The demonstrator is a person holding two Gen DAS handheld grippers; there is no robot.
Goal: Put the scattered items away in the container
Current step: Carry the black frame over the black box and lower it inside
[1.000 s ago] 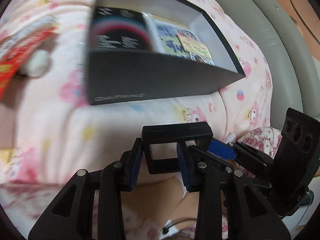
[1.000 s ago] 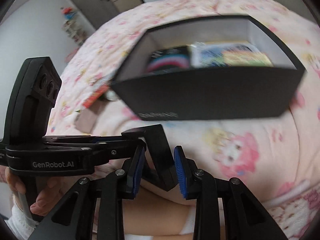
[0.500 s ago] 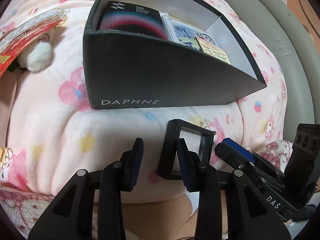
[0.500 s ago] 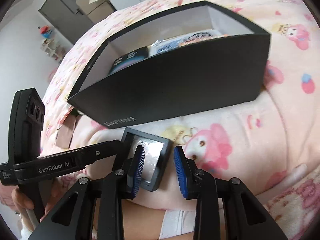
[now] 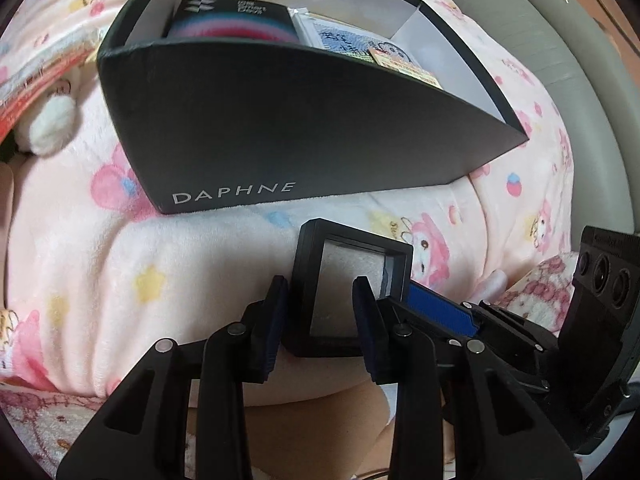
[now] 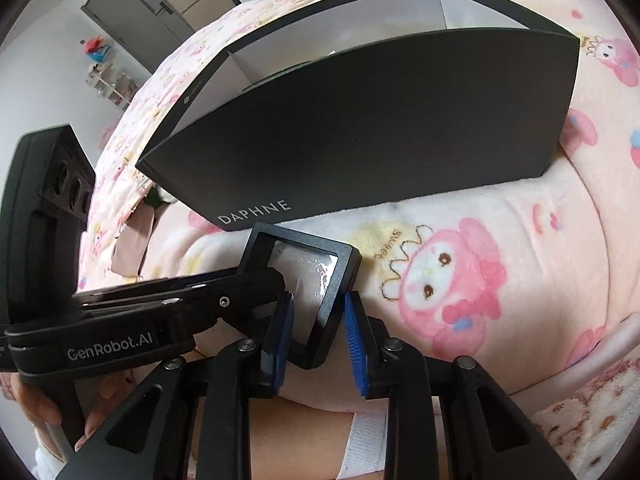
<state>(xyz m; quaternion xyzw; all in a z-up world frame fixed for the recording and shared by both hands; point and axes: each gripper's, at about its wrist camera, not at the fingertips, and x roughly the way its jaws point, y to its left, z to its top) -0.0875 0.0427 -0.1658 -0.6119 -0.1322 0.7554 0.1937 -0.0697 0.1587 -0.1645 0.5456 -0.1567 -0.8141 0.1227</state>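
While the small black frame lay between both pairs of fingers just in front of the black box, we could not tell whether our left gripper or right gripper gripped it. Packets sat inside the box. Beside it lay a white pompom on the pink blanket; grey cabinets stood behind.
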